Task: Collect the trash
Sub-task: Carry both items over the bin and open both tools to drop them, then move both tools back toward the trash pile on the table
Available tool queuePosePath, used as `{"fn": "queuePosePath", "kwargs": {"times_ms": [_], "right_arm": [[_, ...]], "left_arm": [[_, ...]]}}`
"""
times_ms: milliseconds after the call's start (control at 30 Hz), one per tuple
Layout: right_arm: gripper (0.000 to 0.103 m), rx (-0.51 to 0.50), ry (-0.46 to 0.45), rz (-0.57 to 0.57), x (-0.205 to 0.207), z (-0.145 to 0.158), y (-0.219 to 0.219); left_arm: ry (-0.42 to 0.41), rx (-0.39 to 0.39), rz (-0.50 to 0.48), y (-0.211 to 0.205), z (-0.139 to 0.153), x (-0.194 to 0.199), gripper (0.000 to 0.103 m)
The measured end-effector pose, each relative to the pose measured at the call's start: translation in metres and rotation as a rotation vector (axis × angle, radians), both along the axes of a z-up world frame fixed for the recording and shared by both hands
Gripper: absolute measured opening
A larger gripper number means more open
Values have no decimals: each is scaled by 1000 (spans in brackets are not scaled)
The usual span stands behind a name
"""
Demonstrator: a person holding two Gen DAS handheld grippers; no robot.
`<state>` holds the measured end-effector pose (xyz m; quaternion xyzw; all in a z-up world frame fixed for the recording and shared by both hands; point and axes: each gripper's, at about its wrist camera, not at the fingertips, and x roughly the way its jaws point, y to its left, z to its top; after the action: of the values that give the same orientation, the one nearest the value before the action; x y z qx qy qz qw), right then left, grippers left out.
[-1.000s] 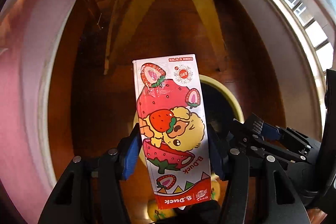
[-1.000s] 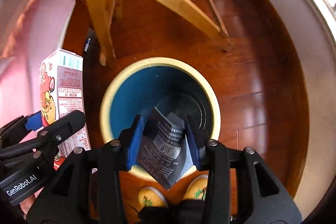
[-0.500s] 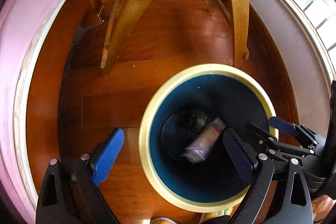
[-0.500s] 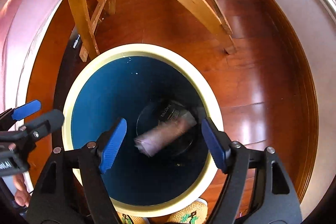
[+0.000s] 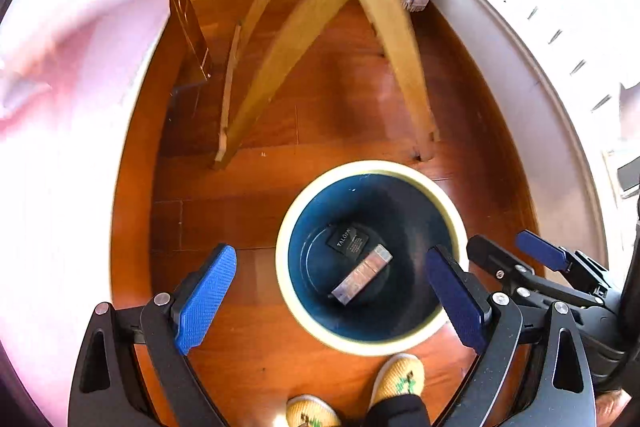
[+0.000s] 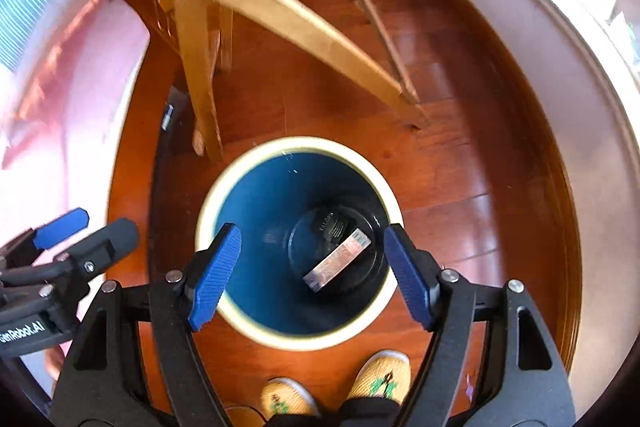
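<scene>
1. Spreading across both views, the wooden floor (image 5: 248, 307) carries a pale timber chair frame (image 5: 288, 43), with a pink bedcover (image 5: 60, 147) along the left edge and a white sill (image 6: 560, 75) curving on the right.

2. Standing just in front of the person's knitted slippers (image 6: 384, 375), the cream-rimmed blue bin (image 5: 282, 267) is open-topped and placed close, likely so trash can be dropped straight down.

3. Hovering above the bin with their fingers spread wide and nothing between them, the left gripper (image 5: 332, 295) and right gripper (image 6: 312, 275) have both just been opening; each is aimed steeply down at the bin mouth.

4. Lying on the bin's floor, the drink carton (image 6: 336, 261) rests on its side, partly over the dark packet (image 5: 347, 243). Both pieces of trash appear delivered, so this drop looks finished.

5. Looking from the left wrist, the packet's printed face reads clearly and the right gripper shows at the frame's right; the right wrist view instead centres the bin between its own fingers (image 6: 214, 275) and catches the left gripper at the far left.
</scene>
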<state>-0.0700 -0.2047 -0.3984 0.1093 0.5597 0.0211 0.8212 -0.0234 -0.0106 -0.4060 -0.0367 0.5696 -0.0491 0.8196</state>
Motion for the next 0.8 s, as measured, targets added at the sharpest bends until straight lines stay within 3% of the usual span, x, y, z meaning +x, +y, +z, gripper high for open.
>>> {"fn": "queuePosePath", "kwargs": {"times_ms": [233, 500, 800], "right_arm": [[72, 33, -43, -18, -19, 142, 0], [72, 28, -167, -6, -40, 302, 11], [72, -4, -294, 12, -62, 433, 31]], "left_arm": [[-54, -30, -2, 7, 142, -17, 97], [-169, -64, 18, 18, 298, -50, 97], [-300, -60, 18, 41, 423, -78, 97]]}}
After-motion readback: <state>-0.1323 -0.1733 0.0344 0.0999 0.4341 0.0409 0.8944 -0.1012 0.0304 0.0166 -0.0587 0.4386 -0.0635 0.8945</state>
